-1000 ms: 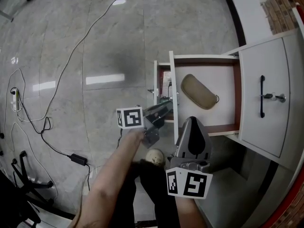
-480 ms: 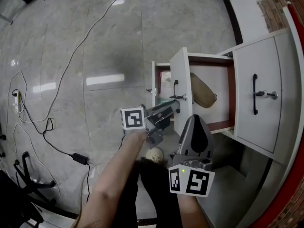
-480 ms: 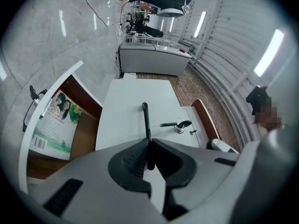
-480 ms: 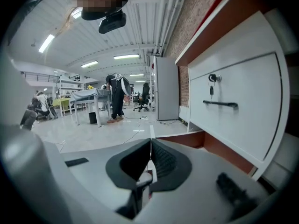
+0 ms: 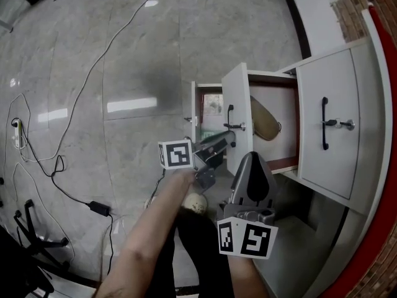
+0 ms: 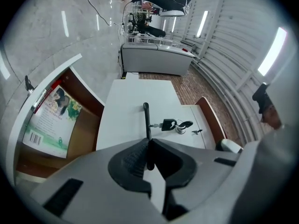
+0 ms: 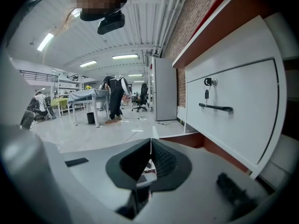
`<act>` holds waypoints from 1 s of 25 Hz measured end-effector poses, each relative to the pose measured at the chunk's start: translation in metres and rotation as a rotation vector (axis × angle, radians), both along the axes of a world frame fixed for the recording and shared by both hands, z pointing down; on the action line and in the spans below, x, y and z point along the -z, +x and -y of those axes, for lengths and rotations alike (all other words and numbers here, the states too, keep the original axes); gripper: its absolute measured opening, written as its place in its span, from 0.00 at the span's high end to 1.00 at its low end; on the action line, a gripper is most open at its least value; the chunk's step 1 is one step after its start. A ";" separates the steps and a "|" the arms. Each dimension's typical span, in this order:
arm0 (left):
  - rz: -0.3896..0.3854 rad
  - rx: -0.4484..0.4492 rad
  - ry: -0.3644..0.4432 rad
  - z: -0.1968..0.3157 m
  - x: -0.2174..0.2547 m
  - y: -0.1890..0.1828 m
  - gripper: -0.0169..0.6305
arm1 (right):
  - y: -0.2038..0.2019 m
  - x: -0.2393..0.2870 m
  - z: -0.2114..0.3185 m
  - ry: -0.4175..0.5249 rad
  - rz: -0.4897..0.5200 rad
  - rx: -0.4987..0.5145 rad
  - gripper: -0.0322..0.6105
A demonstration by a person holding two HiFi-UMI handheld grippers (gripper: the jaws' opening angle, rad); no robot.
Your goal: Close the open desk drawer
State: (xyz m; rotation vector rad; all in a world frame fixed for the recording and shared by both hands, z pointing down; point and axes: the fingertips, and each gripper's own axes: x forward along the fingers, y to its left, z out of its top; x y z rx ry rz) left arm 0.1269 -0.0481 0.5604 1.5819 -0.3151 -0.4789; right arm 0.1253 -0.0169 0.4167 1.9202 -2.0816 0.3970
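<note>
Your L gripper (image 6: 148, 147) has its fingers (image 6: 132, 157) clamped on the black handle (image 6: 146, 118), gripping the near end of the bar on the drawer front (image 6: 126, 125). A key w/ ring (image 6: 174, 124) sits in the lock just beside that handle. The drawer (image 5: 273, 81) is pulled well out of the bench (image 5: 366, 266), w/ its front standing clear of the cabinet face. Inside it a tan pouch (image 5: 265, 121) lies toward the front end, partly hidden behind the front panel. A 2nd drawer (image 5: 193, 104) is out even farther, w/ a printed booklet (image 6: 50, 118) lying flat in it.

On your R gripper (image 7: 150, 146) the fingers (image 7: 164, 160) are together w/ nothing btwn them. In the head view it's held near the open drawer's side edge, just beside the L gripper. It faces a closed front (image 7: 233, 125) that has its own bar handle (image 7: 216, 108) and a key (image 7: 206, 93) in the lock above the bar. Cables (image 5: 93, 73) trail across the floor (image 5: 124, 42) beyond the drawers.
</note>
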 end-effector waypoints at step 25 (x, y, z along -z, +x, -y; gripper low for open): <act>-0.082 -0.054 -0.001 0.012 -0.001 0.090 0.93 | 0.061 -0.018 0.000 -0.013 0.018 -0.210 0.93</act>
